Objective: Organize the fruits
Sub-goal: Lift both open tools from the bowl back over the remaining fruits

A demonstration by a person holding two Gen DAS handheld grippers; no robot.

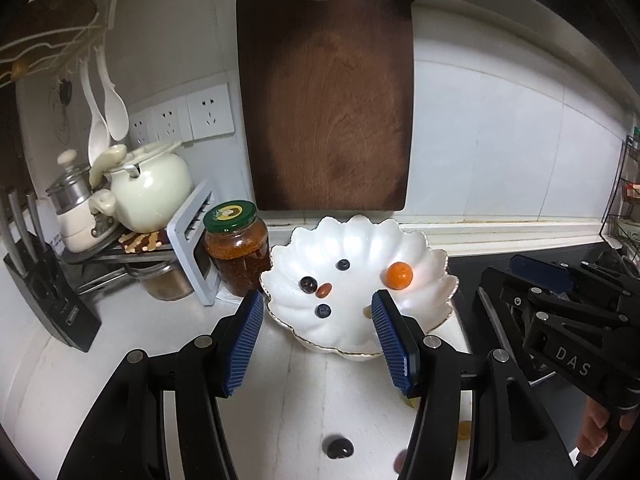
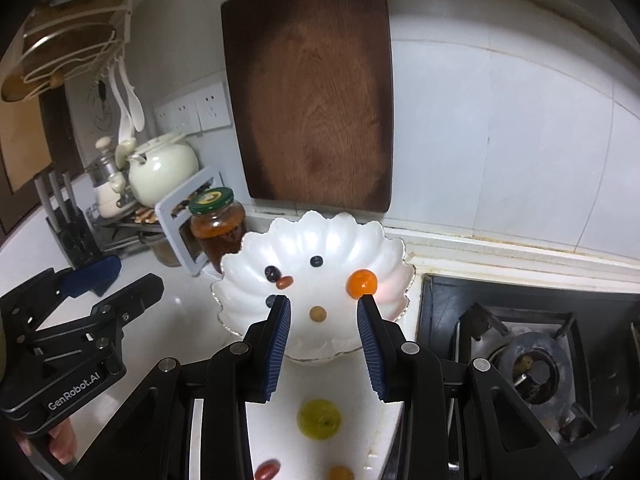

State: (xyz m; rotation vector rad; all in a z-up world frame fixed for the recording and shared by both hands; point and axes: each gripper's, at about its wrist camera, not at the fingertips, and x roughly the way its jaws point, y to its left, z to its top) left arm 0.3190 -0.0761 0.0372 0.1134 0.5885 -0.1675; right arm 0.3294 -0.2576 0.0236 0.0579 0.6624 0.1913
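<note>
Both hand-held grippers are hovering over the white counter (image 2: 192, 312), pointing down at the scalloped white bowl (image 1: 424, 312).

Left hand-held gripper (image 1: 318, 344): jaws standing apart, nothing between the blue pads. Right hand-held gripper (image 2: 324, 344): jaws also parted with a clear gap, nothing being gripped.

Bowl is sitting against the backsplash, just beside the green-lidded jar (image 1: 236, 248) and below the wooden cutting board (image 1: 328, 96) leaning on the wall. Gas stove (image 2: 532, 364) is to the bowl's right.

In the bowl: small orange (image 2: 362, 283) on the right side, two blueberries (image 1: 343, 265), a dark grape (image 1: 307, 284) touching a red-brown date (image 1: 324, 289), a tan round fruit (image 2: 318, 314) near the front.

Loose on the counter in front of the bowl: green grape (image 2: 319, 419), red oblong fruit (image 2: 267, 470), small orange-yellow fruit (image 2: 341, 473), dark grape (image 1: 340, 446).
</note>
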